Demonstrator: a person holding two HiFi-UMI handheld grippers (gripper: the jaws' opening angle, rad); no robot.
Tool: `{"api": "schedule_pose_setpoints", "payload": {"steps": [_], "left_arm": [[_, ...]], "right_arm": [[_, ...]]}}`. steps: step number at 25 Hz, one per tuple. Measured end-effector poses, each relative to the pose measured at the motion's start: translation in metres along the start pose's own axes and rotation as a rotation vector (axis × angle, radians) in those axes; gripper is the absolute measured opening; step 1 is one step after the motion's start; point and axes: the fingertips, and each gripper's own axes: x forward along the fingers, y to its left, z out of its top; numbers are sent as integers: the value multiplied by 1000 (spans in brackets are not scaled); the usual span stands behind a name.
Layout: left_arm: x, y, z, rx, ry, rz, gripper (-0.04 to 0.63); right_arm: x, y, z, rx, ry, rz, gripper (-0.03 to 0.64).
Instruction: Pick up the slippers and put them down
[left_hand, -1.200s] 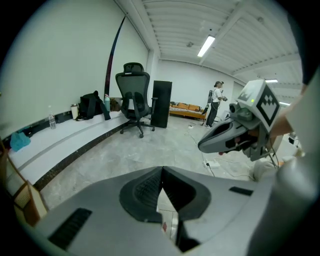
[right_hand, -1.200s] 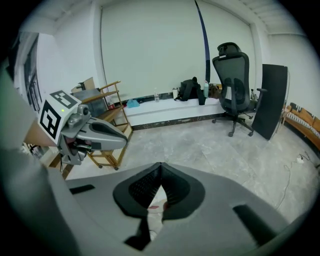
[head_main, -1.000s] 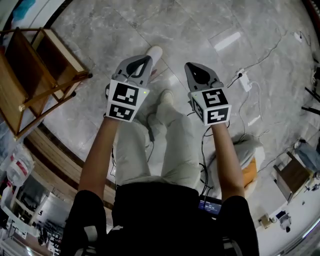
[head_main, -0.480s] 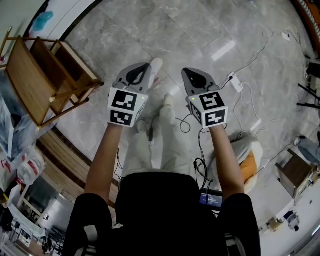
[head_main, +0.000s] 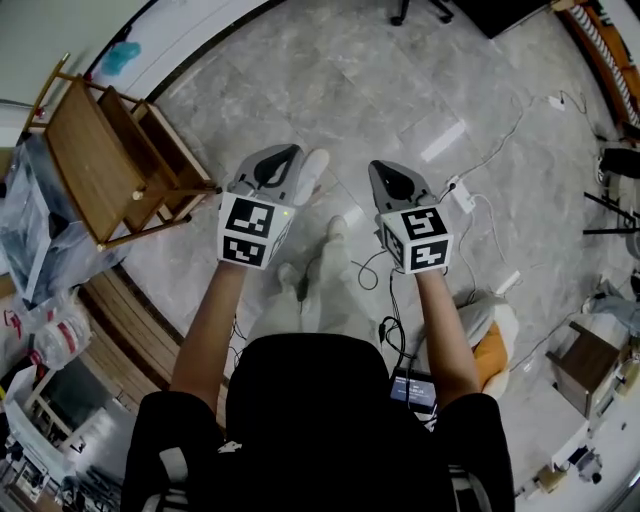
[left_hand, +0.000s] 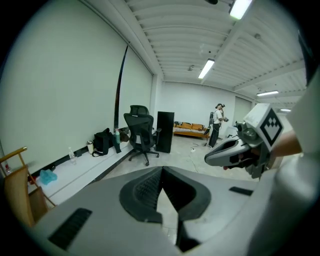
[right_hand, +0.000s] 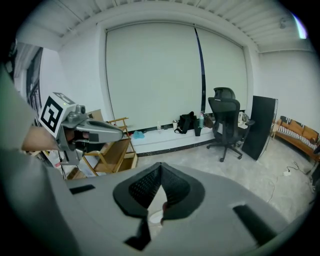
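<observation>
Both sets of jaws are pressed together and empty, so treat this as the clear-away. Hold your left hand-held gripper (head_main: 290, 152) high above the slipper (head_main: 316, 165) (pale, rounded toe, half hidden behind that gripper) lying on the floor (head_main: 400, 70), and bring your right hand-held gripper (head_main: 380, 167) level alongside.

The floor (head_main: 400, 80) is veined in grey marble. The left gripper (head_main: 292, 152) and the right gripper (head_main: 380, 168) are coloured grey, and each is marked with black-and-white squares. A white slipper (head_main: 314, 163) is seen by the left one. The rack (head_main: 100, 170) at far left is brown wood. Cream trousers (head_main: 325, 290) and a black top (head_main: 310, 420) are worn. An orange cushion (head_main: 491, 364) is seen near right.
</observation>
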Motion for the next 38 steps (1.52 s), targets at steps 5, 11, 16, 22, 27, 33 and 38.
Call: {"api": "schedule_pose_setpoints", "payload": {"steps": [5,11,16,22,27,33,38], "left_arm": [[-36,-5,19,-15,-38,22,6],[-74,-12,35,-7,-89,40,6],[-109,-17,43,-3,-130,49,6],[-155,-25,50,-3,-180,56,6],[-193,-27,59,14,-226,61,6],[-231,-25,66,35,-282,73,6],[-252,-35,70,45,-313,67,6]], "right_arm": [[-23,25,25,-22,-46,0,-15],[-47,52,47,-85,-97,-22,-15],[-67,74,64,-105,-142,-31,-15],[-94,106,73,-103,-187,-44,-15],[-115,135,80,-118,-218,-54,-15],[-133,175,86,-164,-237,-59,-15],[-152,192,84,-169,-257,-71,-15]]}}
